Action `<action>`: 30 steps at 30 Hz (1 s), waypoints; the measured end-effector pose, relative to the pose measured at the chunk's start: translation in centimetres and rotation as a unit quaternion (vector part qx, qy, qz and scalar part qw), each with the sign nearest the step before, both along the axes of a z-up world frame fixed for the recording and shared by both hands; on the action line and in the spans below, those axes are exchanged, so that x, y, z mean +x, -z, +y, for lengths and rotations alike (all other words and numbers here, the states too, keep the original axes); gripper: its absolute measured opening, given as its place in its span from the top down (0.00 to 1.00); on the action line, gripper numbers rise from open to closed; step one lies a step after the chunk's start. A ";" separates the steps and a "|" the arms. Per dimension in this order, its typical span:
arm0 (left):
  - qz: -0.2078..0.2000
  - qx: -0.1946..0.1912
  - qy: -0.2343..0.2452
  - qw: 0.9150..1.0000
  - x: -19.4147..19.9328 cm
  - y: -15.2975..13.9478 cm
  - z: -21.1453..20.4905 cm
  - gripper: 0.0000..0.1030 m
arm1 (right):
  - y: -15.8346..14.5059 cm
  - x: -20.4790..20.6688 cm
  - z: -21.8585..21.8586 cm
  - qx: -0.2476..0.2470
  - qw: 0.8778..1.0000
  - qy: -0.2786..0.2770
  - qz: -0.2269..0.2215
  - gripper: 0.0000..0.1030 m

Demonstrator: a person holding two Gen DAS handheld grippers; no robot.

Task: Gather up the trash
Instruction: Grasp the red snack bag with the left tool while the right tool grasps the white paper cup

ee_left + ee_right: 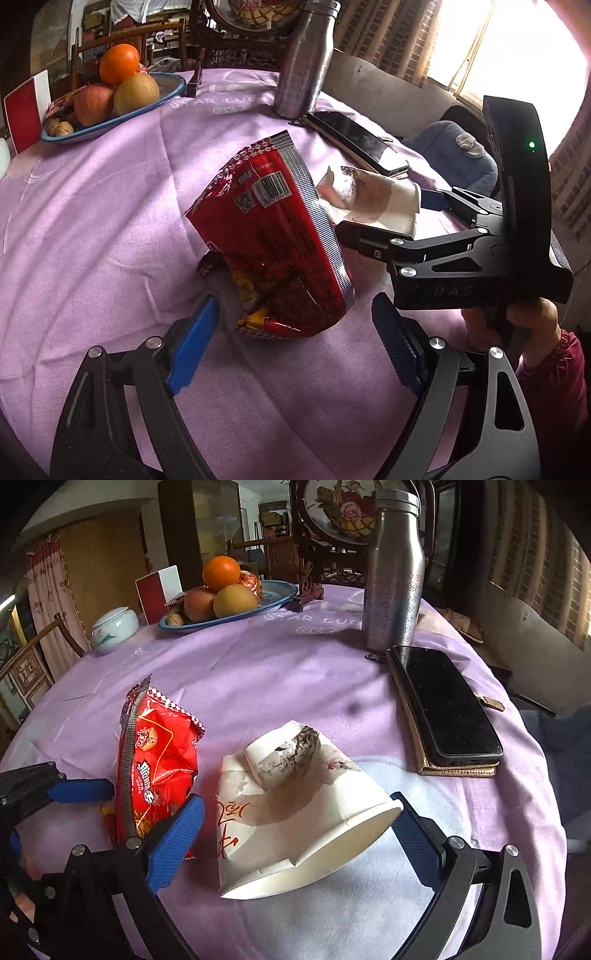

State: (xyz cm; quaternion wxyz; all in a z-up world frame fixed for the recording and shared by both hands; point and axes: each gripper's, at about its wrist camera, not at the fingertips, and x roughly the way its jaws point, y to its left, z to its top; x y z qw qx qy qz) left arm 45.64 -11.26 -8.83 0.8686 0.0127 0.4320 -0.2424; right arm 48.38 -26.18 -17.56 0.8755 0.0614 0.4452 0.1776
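Note:
A crumpled red snack bag stands on the purple tablecloth; it also shows in the right wrist view. My left gripper is open, its blue pads on either side of the bag's near end. A crushed white paper cup lies on its side just right of the bag; it also shows in the left wrist view. My right gripper is open, its jaws on either side of the cup's mouth. The right gripper shows in the left wrist view and the left gripper in the right wrist view.
A black phone lies on a gold wallet at the right. A steel bottle stands behind it. A blue plate of fruit, a red-and-white box and a lidded white bowl stand at the back.

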 end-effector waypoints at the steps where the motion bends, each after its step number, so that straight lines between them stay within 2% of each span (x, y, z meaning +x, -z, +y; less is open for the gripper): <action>1: -0.002 0.000 -0.002 1.000 0.0 -0.1 0.1 0.20 | -0.1 -0.1 0.1 -0.005 1.000 0.001 -0.004 0.05; 3: -0.003 -0.001 -0.003 1.000 0.0 -0.2 0.2 0.20 | -0.2 -0.2 0.2 -0.013 1.000 0.003 -0.009 0.07; 4: -0.006 -0.004 -0.007 1.000 0.0 -0.2 0.4 0.20 | -0.3 -0.3 0.1 -0.015 1.000 0.005 -0.011 0.13; 9: -0.013 -0.024 -0.024 0.999 0.4 -0.8 1.6 0.20 | -0.4 -0.7 -0.9 0.036 0.999 0.013 -0.003 0.14; 11: -0.010 -0.029 -0.030 0.999 0.7 -0.8 1.9 0.20 | -0.6 -0.9 -1.0 0.042 0.999 0.019 -0.003 0.15; 16: -0.007 -0.040 -0.031 0.999 1.5 -0.7 1.6 0.20 | -1.7 -1.1 -4.0 0.098 0.992 0.083 -0.015 0.14; 18: -0.009 -0.041 -0.029 0.999 1.8 -0.7 0.8 0.20 | -1.7 -1.2 -5.3 0.099 0.988 0.115 -0.017 0.14; 22: -0.017 -0.019 -0.023 0.999 2.6 -0.4 -1.2 0.19 | -0.5 -0.8 -6.6 0.106 0.983 0.147 0.007 0.14; 25: 0.003 0.002 -0.033 0.999 3.7 0.9 -1.6 0.20 | -0.2 -0.6 -6.9 0.110 0.982 0.152 0.011 0.14; 27: 0.008 -0.007 -0.039 0.999 3.9 1.0 -1.1 0.26 | -0.3 -0.7 -6.8 0.113 0.982 0.149 0.008 0.14; 29: 0.005 -0.011 -0.035 0.999 3.9 0.8 -0.8 0.45 | -0.5 -0.9 -6.6 0.112 0.983 0.147 0.002 0.14; 30: 0.000 -0.008 -0.039 0.999 3.7 0.7 -0.7 0.46 | -0.6 -1.1 -6.5 0.110 0.983 0.146 -0.002 0.14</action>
